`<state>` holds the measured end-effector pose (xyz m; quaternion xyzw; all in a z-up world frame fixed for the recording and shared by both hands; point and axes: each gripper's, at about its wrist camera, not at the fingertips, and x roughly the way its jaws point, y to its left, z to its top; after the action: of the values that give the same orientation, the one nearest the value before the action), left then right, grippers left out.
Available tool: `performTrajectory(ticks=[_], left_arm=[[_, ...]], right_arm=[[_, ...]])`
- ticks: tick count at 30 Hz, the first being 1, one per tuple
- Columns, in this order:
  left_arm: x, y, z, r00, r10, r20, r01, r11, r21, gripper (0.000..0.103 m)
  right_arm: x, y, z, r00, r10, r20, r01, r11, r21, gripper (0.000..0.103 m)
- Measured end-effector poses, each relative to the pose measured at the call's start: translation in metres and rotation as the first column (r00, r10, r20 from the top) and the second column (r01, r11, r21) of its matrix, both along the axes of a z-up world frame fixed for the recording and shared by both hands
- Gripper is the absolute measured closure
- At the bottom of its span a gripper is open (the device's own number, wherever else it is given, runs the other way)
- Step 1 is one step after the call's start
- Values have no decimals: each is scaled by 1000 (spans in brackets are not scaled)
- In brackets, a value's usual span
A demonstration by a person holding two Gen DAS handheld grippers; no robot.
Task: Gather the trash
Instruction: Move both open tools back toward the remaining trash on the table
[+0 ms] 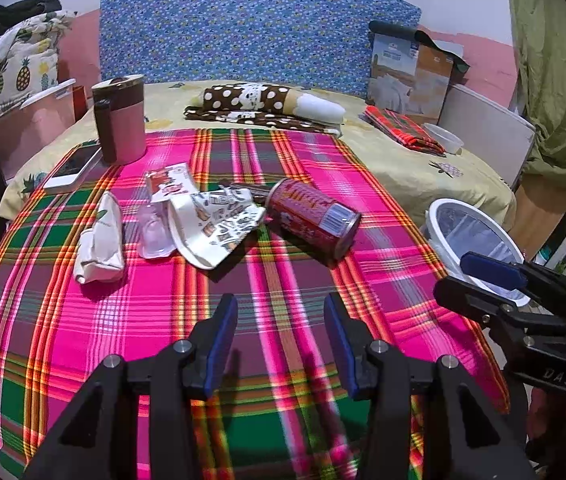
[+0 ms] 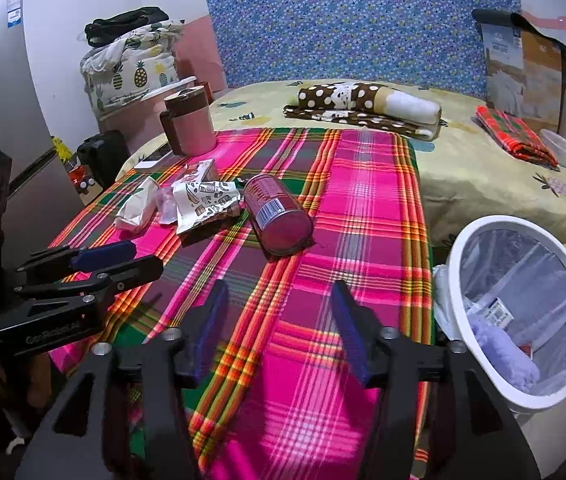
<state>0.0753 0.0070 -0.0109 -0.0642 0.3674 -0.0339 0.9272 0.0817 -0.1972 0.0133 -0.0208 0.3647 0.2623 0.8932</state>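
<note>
Can [image 1: 312, 215] lies on plaid cloth [image 1: 187, 312]; both hand-held grippers [image 1: 281, 344] [image 2: 279, 330] released, empty

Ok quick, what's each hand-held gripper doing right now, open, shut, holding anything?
Left hand-held gripper: open, holding nothing, above the plaid cloth.
Right hand-held gripper: open, holding nothing.

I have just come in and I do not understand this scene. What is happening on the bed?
A person holds a gripper in each hand and is collecting trash from a plaid cloth on the bed. The left gripper and the right gripper are both open and empty above the cloth. A red can lies on its side beside a crumpled wrapper and a white packet, all not yet picked up. A white bin at the bed's edge already holds some trash.
</note>
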Motion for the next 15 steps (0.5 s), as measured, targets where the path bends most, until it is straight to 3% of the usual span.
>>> performTrajectory(ticks=[10,15], left_arm=[[14,34,-4,997,73,-7,-73,997,5,56],[18,52,-2,992,125,3,-125,992,20,50]], right_arm=[[23,10,-6,999,24,-24,-25,1000,-12,41],[33,12,-6,999,29,-17,-29,1000,-6,41]])
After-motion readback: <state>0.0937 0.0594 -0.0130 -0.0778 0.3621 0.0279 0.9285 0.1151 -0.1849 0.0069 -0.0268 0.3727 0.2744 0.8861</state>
